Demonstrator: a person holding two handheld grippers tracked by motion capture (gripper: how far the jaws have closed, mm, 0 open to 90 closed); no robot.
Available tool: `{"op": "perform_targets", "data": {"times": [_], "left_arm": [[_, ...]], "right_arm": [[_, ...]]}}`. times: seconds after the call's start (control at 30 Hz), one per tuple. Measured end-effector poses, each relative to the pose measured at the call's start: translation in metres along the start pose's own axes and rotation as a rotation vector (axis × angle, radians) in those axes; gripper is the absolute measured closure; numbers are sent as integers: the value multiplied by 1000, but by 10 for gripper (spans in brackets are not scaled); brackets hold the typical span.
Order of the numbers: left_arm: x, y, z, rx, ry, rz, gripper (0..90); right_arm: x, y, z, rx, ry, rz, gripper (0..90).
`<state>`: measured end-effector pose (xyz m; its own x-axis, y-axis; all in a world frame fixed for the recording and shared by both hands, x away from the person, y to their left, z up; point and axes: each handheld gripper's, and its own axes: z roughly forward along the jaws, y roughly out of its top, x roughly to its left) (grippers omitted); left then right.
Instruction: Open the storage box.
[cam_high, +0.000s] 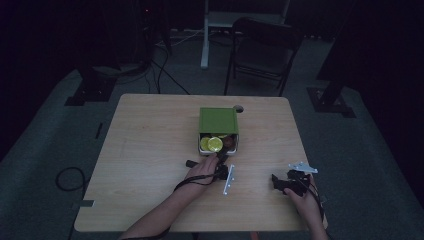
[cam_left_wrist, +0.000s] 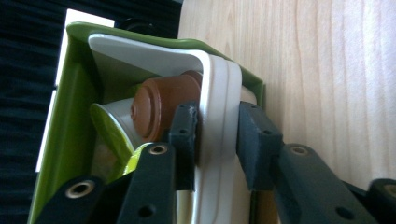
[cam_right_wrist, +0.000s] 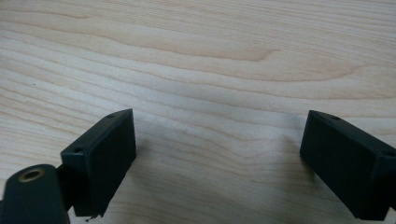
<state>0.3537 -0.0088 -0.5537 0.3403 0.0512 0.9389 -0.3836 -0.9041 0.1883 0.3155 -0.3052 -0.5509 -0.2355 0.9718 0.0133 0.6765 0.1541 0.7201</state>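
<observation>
Between the left claw's (cam_left_wrist: 217, 140) pads, the white tray wall (cam_left_wrist: 219, 116) sits clenched.

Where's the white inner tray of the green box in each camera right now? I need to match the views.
High view: white tray sticks out of the green box at table centre, by the left gripper.
Left gripper view: its front wall is clamped between the jaws, centre frame.
Right gripper view: bare tabletop, no tray.
Shared landmark: the brown capsule.

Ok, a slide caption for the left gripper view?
Left gripper clamped on the white drawer's front wall, brown capsule just inside.
</observation>
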Motion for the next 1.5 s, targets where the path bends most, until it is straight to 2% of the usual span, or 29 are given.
{"op": "perform_targets", "data": {"times": [0.07,0.43,0.7,0.77,0.9,1.1,1.13,1.5], "left_arm": [[-1,1,0,11,8,20,709],[1,4,-3,24,-7,45,721],[0,7,-8,23,-18,40,723],[-1,8,-9,25,-19,27,722],[-1,11,-12,41,-22,36,722],[-4,14,-18,32,-24,43,723],[-4,14,-20,36,-25,55,724],[-7,20,-33,32,-49,52,726]], "right_arm": [[0,0,0,0,0,0,102],[0,0,0,0,0,0,102],[0,0,0,0,0,0,102],[0,0,0,0,0,0,102],[0,0,0,0,0,0,102],[0,0,0,0,0,0,102],[0,0,0,0,0,0,102],[0,0,0,0,0,-1,102]]}}
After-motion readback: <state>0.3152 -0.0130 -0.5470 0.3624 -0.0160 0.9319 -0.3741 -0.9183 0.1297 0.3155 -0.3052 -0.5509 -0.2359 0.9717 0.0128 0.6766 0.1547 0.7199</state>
